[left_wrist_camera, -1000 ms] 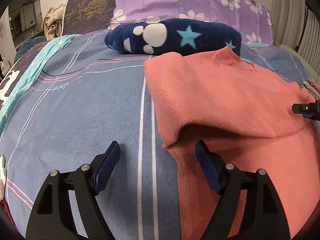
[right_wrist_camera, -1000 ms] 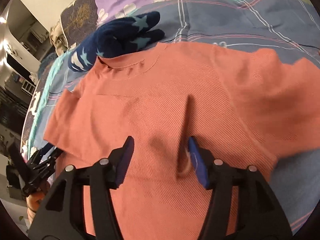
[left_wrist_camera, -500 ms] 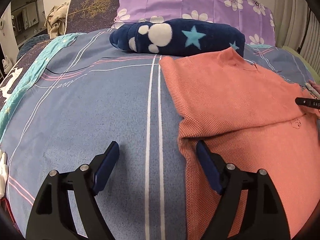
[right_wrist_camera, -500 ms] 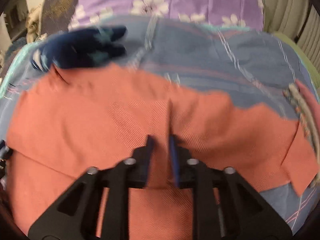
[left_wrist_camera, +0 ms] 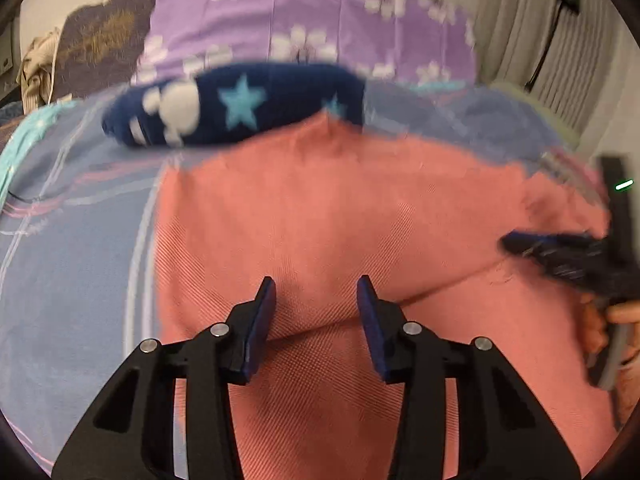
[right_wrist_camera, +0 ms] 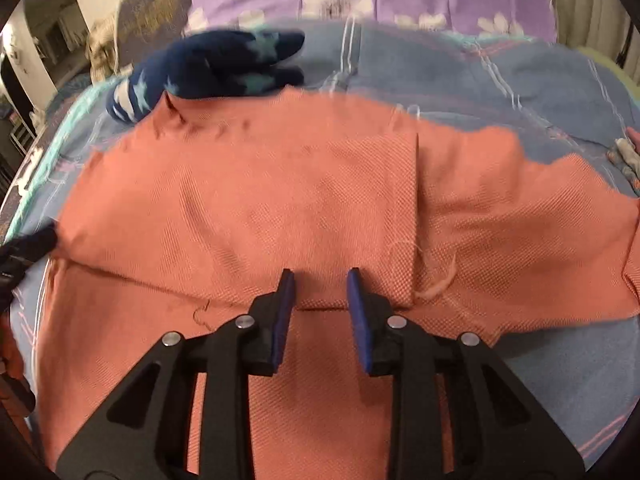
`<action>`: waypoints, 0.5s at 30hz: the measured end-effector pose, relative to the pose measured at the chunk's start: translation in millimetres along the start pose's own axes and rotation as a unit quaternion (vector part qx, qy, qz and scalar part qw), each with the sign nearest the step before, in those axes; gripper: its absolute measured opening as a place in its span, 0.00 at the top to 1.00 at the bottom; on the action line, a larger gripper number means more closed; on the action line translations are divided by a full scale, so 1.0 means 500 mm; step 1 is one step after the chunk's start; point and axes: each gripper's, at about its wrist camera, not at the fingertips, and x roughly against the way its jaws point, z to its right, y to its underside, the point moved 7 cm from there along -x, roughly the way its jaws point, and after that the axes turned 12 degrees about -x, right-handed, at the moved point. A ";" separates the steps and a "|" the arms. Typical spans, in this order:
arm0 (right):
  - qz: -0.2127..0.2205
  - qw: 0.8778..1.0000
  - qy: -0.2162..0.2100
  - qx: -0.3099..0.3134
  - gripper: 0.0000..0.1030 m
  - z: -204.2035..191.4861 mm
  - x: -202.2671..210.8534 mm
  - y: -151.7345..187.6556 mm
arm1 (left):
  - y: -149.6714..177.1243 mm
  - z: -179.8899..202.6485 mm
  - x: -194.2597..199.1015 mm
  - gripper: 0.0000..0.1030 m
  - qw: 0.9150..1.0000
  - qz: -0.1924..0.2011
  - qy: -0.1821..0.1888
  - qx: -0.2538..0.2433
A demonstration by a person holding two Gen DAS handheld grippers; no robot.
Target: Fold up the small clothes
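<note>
A salmon-orange knit top [left_wrist_camera: 320, 216] lies spread on the blue striped bedsheet [left_wrist_camera: 72, 280], its upper part folded down over the lower part. My left gripper [left_wrist_camera: 316, 300] is open, its fingers straddling the folded edge near the top's left side. My right gripper [right_wrist_camera: 320, 292] is open with a narrower gap, straddling the folded edge [right_wrist_camera: 320, 304] near the middle of the top [right_wrist_camera: 280, 208]. The right gripper also shows in the left wrist view [left_wrist_camera: 560, 252] at the far right. Neither holds cloth.
A navy plush item with stars and white patches [left_wrist_camera: 240, 108] lies just behind the top, also in the right wrist view [right_wrist_camera: 208, 68]. A purple flowered pillow [left_wrist_camera: 312, 32] stands behind it. Curtains [left_wrist_camera: 540, 40] hang at the right.
My left gripper moved right onto the top and narrowed its opening. My right gripper, nearly shut on a fabric ridge half a second ago, has opened, and the cloth lies flat.
</note>
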 end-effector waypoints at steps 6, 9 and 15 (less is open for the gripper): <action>0.095 0.984 0.135 0.075 0.51 0.092 0.114 -0.030 | 0.016 0.002 -0.019 0.45 1.000 0.012 0.004 -0.004; 0.107 0.957 0.254 0.087 0.51 0.213 0.139 -0.047 | 0.016 0.009 -0.020 0.43 1.000 0.011 -0.003 -0.011; 0.067 0.940 0.328 0.060 0.52 0.402 0.130 -0.013 | 0.012 0.010 -0.021 0.40 1.000 0.011 -0.007 -0.019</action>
